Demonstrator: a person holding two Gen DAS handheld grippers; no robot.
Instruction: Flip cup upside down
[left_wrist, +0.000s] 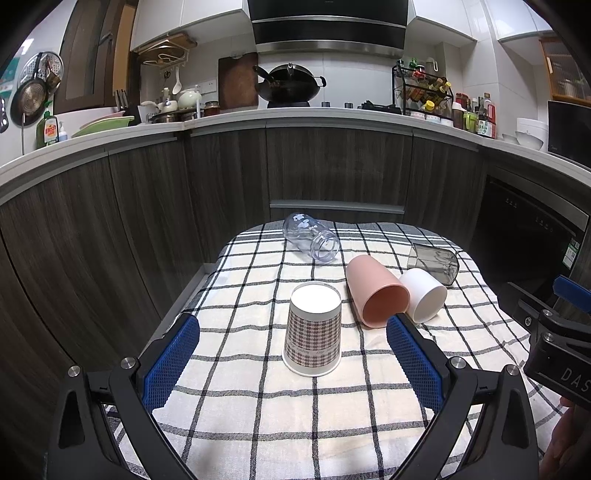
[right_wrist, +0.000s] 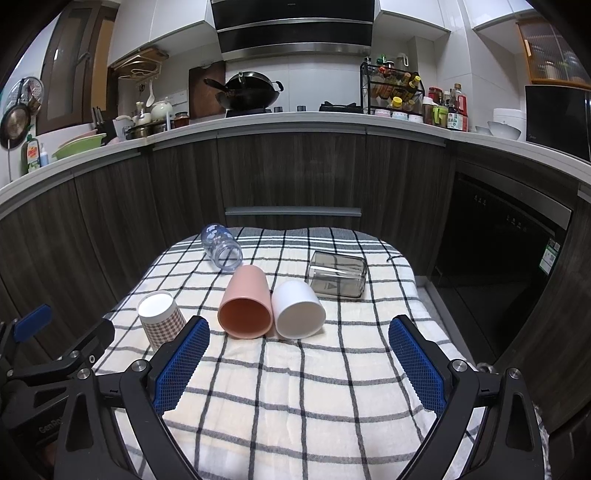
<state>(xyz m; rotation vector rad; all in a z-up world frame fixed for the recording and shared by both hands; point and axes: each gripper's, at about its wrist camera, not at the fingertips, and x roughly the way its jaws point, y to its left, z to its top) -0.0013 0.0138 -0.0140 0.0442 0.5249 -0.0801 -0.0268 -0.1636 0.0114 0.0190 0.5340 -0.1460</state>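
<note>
A houndstooth paper cup (left_wrist: 313, 328) stands upside down on the checked cloth, base up; it also shows in the right wrist view (right_wrist: 160, 319). A pink cup (left_wrist: 375, 295) (right_wrist: 245, 301) and a white cup (left_wrist: 424, 293) (right_wrist: 297, 310) lie on their sides, touching, mouths toward me. My left gripper (left_wrist: 291, 373) is open and empty, just in front of the paper cup. My right gripper (right_wrist: 297, 373) is open and empty, in front of the pink and white cups.
A clear bottle (left_wrist: 312, 238) (right_wrist: 221, 249) and a smoky square glass (left_wrist: 434, 262) (right_wrist: 338, 273) lie on their sides at the far end of the clothed table (right_wrist: 295, 406). Dark cabinets (left_wrist: 332, 166) stand behind. The right gripper's body (left_wrist: 554, 332) sits at the right edge.
</note>
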